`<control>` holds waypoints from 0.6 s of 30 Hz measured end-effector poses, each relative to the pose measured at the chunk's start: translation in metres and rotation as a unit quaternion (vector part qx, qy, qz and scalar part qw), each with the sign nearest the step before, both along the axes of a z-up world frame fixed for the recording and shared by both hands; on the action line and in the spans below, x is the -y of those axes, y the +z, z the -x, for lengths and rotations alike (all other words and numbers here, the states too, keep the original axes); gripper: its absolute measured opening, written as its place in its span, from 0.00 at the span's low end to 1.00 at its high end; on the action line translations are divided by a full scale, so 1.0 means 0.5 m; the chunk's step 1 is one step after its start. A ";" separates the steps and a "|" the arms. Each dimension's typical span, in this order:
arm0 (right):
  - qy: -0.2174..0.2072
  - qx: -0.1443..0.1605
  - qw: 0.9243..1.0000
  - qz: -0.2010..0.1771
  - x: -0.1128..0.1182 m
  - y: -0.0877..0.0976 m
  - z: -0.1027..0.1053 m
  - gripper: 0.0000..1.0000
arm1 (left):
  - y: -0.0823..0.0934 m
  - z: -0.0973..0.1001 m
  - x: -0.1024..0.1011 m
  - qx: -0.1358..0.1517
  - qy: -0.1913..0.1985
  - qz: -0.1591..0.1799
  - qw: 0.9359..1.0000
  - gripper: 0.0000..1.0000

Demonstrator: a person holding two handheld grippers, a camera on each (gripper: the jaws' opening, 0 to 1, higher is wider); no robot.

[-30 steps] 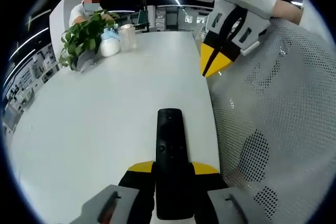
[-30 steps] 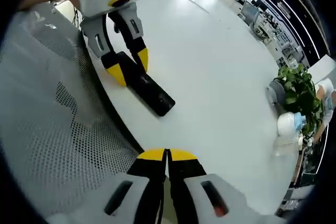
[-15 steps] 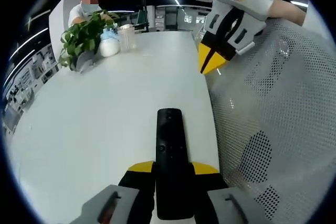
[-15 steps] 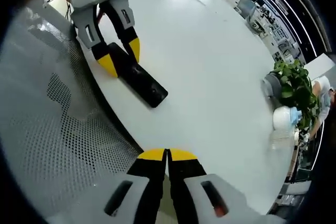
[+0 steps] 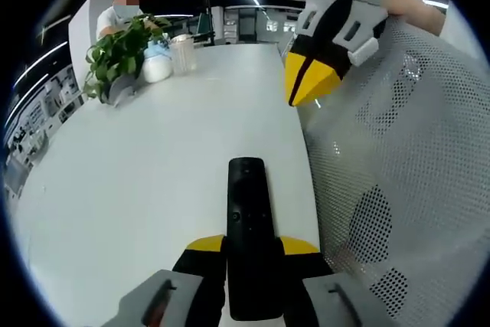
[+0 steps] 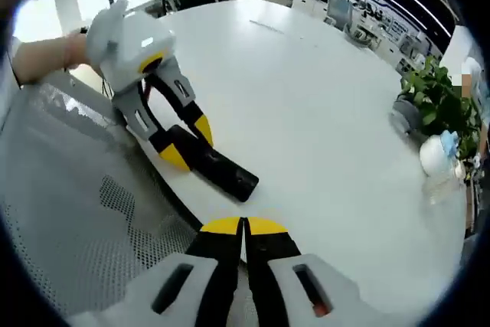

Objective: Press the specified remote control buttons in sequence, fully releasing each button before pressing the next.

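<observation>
On the white table [image 5: 138, 189]: one black remote [image 5: 249, 227] | left gripper [image 5: 251, 244] clamps its near end, hiding it | right gripper [image 6: 243, 226] jaws together, aloft

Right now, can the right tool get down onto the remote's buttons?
Probably yes. The right tool hangs shut above the table, nothing lies between it and the remote, and the left tool clamps only the near end.

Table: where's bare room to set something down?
Free: the wide table stretch between the remote and the plant. Crowded: the plant's corner with its white items, and the near edge by the mesh chair, where the left gripper holds the remote.
</observation>
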State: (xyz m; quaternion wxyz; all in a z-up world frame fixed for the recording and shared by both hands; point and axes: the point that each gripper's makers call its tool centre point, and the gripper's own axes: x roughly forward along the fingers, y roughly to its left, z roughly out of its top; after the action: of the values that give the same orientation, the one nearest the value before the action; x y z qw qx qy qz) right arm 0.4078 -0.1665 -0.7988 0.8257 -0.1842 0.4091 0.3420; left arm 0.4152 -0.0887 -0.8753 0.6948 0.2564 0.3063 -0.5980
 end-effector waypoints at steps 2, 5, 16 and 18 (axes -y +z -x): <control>-0.003 0.006 1.000 -0.015 -0.005 0.009 -0.006 0.00 | 0.000 0.000 0.000 0.000 0.000 0.000 1.000 0.25; 0.003 -0.001 1.000 -0.016 -0.008 0.004 -0.012 0.00 | -0.001 -0.001 0.000 0.000 0.000 -0.001 1.000 0.25; -0.026 -0.050 0.997 -0.043 -0.035 -0.039 -0.058 0.00 | 0.000 -0.001 0.000 0.001 0.004 0.002 1.000 0.25; -0.028 -0.065 0.997 -0.042 -0.035 -0.058 -0.046 0.00 | -0.001 0.000 0.000 0.001 0.004 0.002 1.000 0.25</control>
State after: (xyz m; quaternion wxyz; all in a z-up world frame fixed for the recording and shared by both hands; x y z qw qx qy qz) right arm 0.4309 -0.1492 -0.8276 0.8137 -0.1148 0.4521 0.3468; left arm 0.4154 -0.0885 -0.8756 0.6982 0.2545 0.3056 -0.5953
